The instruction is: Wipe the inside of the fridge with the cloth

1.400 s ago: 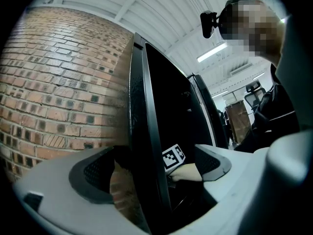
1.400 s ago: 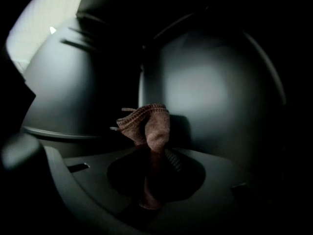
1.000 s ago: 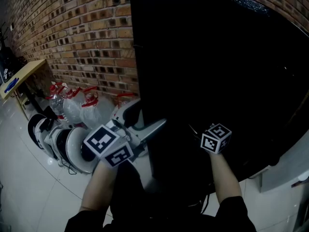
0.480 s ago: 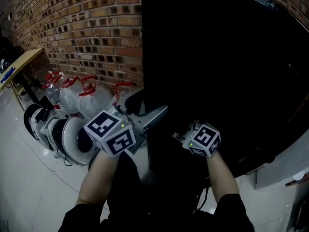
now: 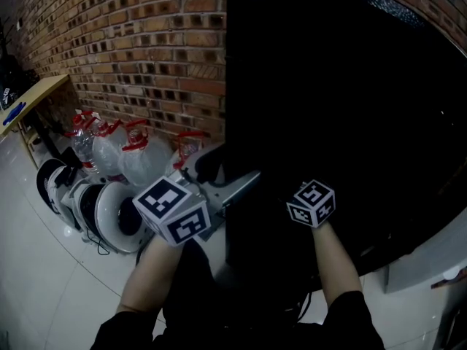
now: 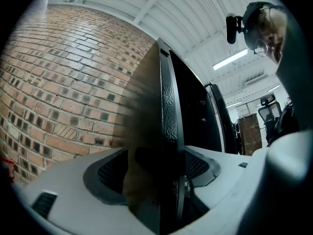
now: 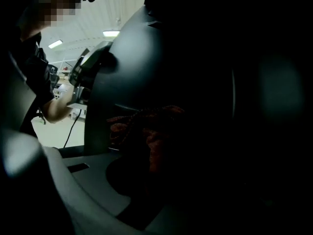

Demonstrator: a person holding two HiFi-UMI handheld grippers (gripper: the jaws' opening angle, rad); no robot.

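Left tongs [image 6: 159, 169] just closed onto vertical fridge door edge [image 6: 169, 106], right tongs [image 7: 157, 156] — clamped on bunched cloth [image 7: 154, 129]

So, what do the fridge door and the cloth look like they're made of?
The fridge door: probably black painted metal or hard plastic; pebbled texture along its edge, smooth face faintly mirroring the brick wall. The cloth: soft reddish fabric, seemingly knit or woven, bunched in folds; too dark for more.

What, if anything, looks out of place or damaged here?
Nothing stands out. The left gripper, jaws just closed further, grips the door edge; the right gripper holds the cloth inside the dark fridge. Bottles stand by the wall, and no spill or damage shows.
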